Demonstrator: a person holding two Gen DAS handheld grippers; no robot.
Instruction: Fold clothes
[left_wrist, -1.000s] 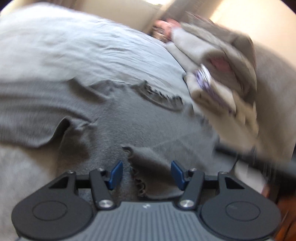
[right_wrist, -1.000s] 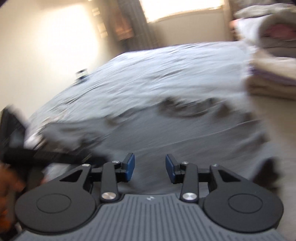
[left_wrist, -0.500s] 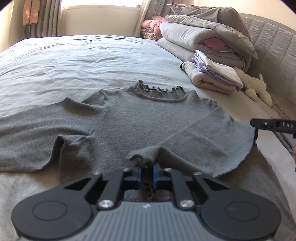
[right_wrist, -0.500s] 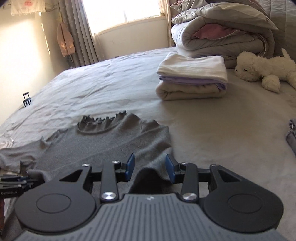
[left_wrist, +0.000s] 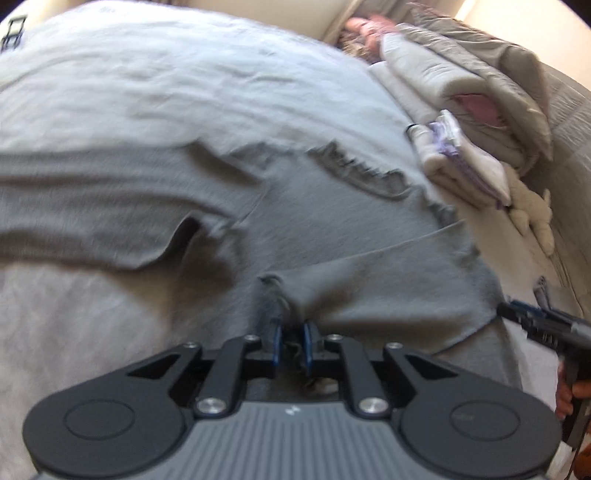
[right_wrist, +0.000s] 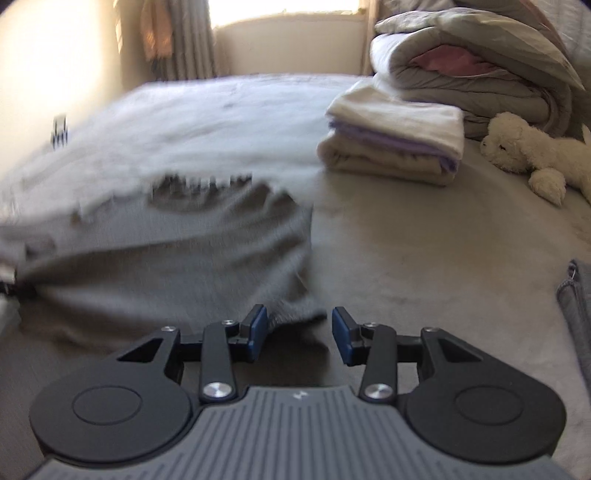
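A grey knit sweater (left_wrist: 332, 229) with a ruffled collar lies face up on the bed, its sleeve stretched out to the left. My left gripper (left_wrist: 291, 341) has the sweater's bottom hem bunched between its blue pads; the jaws are narrow and opening slightly, with the fabric still pinched. In the right wrist view the sweater (right_wrist: 177, 258) is blurred, and its near right corner (right_wrist: 295, 314) lies between the jaws of my right gripper (right_wrist: 298, 334). Those jaws stand open, and the cloth only brushes the left pad. The right gripper (left_wrist: 532, 321) also shows at the left wrist view's right edge.
On the bed (right_wrist: 424, 258) beyond the sweater sits a folded stack of white, lilac and beige cloth (right_wrist: 395, 144). Behind it are a rolled grey duvet (right_wrist: 472, 70) and a white plush toy (right_wrist: 528, 151). Another grey garment (right_wrist: 576, 302) lies at the right edge.
My left jaws went from wide open to pinched on the sweater's hem. The right gripper swung across the bed and now has the sweater's right corner between its jaws.
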